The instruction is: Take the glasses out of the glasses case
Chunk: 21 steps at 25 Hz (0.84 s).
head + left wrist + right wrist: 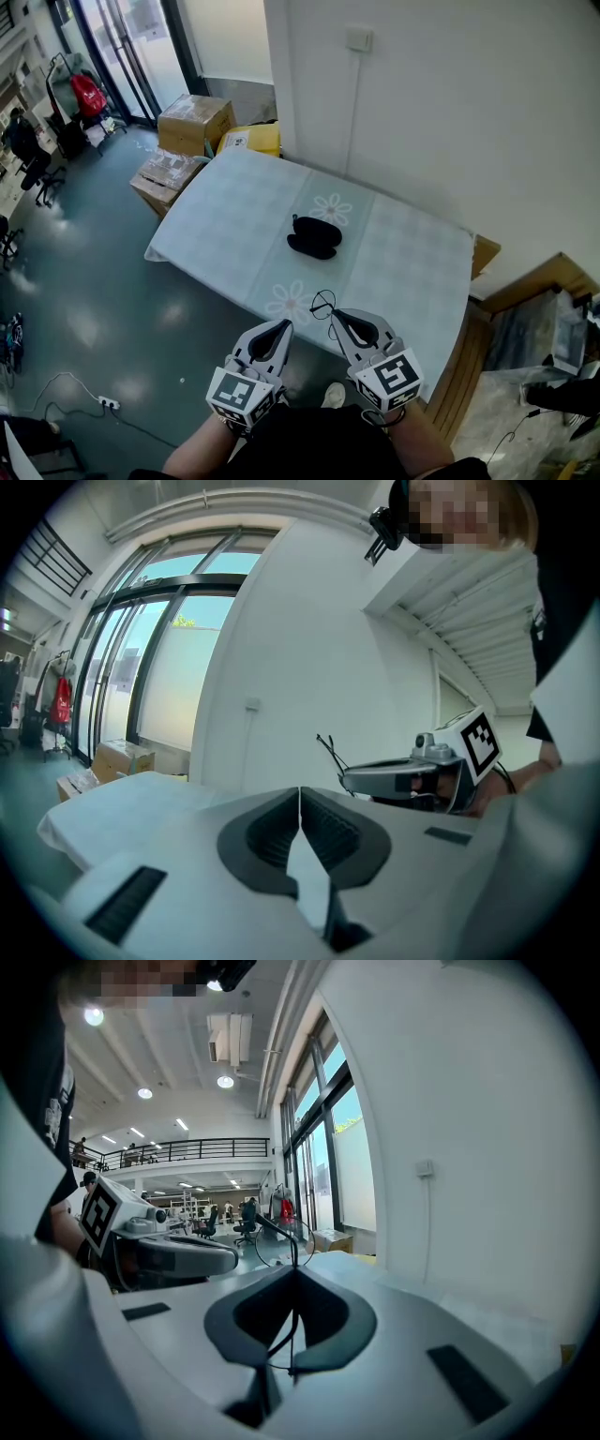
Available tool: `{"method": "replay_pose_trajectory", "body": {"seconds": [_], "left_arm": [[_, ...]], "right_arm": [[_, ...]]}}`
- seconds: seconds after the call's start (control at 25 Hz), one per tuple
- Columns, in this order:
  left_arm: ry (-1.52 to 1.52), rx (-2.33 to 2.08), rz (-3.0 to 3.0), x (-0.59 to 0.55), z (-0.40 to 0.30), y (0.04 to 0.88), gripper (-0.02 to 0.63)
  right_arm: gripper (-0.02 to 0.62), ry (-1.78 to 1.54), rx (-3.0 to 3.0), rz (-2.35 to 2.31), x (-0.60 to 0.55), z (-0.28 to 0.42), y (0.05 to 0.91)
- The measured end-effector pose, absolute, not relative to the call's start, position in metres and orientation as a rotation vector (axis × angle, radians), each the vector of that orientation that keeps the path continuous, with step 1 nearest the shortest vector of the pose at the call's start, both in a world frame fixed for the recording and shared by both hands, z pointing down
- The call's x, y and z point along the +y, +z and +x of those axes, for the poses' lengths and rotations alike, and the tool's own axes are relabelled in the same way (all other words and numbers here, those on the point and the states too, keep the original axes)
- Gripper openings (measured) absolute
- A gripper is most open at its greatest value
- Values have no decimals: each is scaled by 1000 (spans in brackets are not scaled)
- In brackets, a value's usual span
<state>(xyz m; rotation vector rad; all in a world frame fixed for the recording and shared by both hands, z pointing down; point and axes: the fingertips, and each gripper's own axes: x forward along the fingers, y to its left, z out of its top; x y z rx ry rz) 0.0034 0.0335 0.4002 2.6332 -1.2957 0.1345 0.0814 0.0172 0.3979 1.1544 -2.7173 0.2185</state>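
Near the front edge of the worktop (234, 216), on our side of the glasses case (313, 236), the right gripper (336, 316) has its jaws pressed together on the glasses (323, 305). They are up in the air, clear of the cloth and well apart from the case. In the right gripper view the thin dark wire of the frame (285, 1241) runs up from between the closed pads, with one round lens standing just above the jaw tips. The case lies dark and low near the middle of the worktop, beyond both grippers. It looks open, though it is too small in the head view for us to be sure.

The left gripper (278, 327) hangs just beside the right one, on the side farther from the wall. Its jaws (300, 799) are closed against each other with nothing between them.

We judge the glasses to be very light and easily bent: a fine wire frame with slim temples and lenses that scratch or smudge. The hold seems to sit on the wire near a lens or the bridge, which keeps the pads off the glass. So thin a wire could pivot or slip between flat pads, so we would keep the squeeze gentle and carry them level. From how things lie, the glasses appear to be out of the case already.
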Motion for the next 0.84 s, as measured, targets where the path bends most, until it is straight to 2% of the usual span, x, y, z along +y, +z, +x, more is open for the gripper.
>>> {"method": "replay_pose_trajectory", "body": {"seconds": [0.84], "left_arm": [[154,-1310,2641,41,13,398,31]], "right_arm": [[25,199,-2738,1138,23,89,395]]}}
